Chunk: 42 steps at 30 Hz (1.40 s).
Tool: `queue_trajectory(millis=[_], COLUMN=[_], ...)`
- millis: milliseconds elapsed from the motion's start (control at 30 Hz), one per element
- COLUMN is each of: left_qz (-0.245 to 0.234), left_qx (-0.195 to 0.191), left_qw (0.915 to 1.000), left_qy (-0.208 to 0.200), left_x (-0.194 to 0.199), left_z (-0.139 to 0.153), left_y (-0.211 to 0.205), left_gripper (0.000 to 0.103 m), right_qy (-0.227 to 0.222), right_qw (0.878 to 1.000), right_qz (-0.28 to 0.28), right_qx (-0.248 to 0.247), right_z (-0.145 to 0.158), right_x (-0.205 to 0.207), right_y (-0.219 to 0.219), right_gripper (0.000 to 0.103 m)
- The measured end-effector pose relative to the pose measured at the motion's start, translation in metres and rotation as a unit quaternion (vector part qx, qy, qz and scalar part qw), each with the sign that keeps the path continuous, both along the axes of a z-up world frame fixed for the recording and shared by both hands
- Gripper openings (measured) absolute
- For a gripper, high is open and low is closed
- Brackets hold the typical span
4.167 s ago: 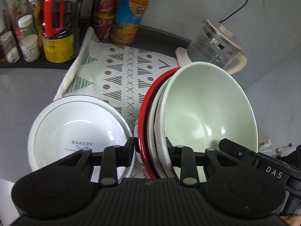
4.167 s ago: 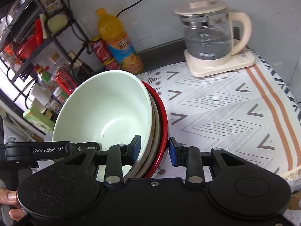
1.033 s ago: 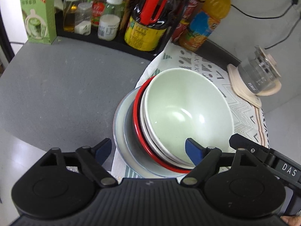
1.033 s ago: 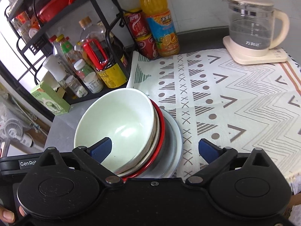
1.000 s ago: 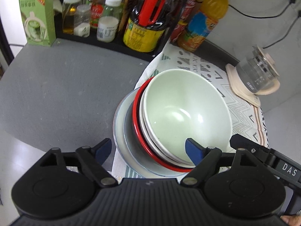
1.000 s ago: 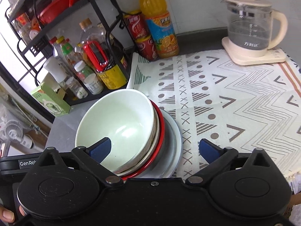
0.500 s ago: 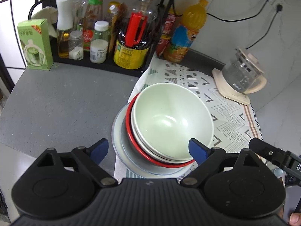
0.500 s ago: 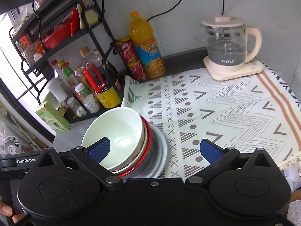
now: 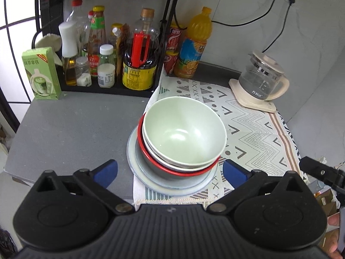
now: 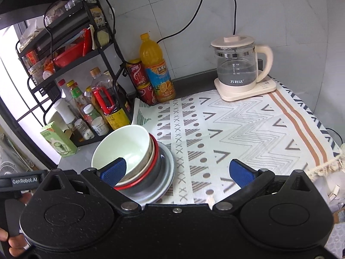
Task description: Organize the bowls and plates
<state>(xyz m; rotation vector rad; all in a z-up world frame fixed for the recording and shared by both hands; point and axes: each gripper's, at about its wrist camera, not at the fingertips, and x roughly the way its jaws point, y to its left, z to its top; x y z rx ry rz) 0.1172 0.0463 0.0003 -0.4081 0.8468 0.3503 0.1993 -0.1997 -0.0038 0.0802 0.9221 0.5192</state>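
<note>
Holding both of my grippers above the counter, I am looking down on the stacked dishes from two sides. My left gripper (image 9: pixel 170 171) is hanging with its blue-padded fingers (image 9: pixel 106 169) spread wide, gripping nothing. The stack is lying just beyond those fingers and between them in the left wrist view, not touching either pad. My right gripper (image 10: pixel 177 172) is also standing wide and empty; in its view the stack is sitting off toward the left finger (image 10: pixel 113 171), which overlaps the bowl's near rim in the picture, though I cannot tell whether it is touching.

The pale green bowl (image 9: pixel 183 136) is sitting on top, tilted slightly, nested in a white bowl (image 9: pixel 172 161) whose rim is showing below it. That is resting in a red-rimmed bowl (image 9: pixel 151 154), and the whole nest is sitting on a grey-white plate (image 9: pixel 133 161) at the bottom. The plate is lying on the left end of the patterned cloth (image 9: pixel 254 133), partly over the cloth's edge toward the bare grey countertop (image 9: pixel 75 129).

Well behind the stack, a glass kettle (image 9: pixel 261 82) is standing on its cream base at the far right of the cloth. An orange drink bottle (image 9: pixel 193 45) and red cans (image 9: pixel 172 49) are standing at the back, beside a black rack (image 9: pixel 103 43) crowded with sauce bottles. A green carton (image 9: pixel 41 73) is standing at the rack's left end.
</note>
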Motion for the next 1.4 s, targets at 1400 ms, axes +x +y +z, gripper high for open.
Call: queue_trajectory(millis=[1400], left_qz=[-0.092], left_qx=[0.072], left_qw=[0.9921], left_qy=[-0.045], left_x=[-0.183], left_z=[0.052], left_y=[-0.062], left_gripper=[0.103], right_qy=[-0.080], right_qw=[0.996], right_qz=[-0.045], right_qx=[-0.020], right_z=[0.070], right_x=[-0.199], right_y=[-0.057], right_gripper=[0.103])
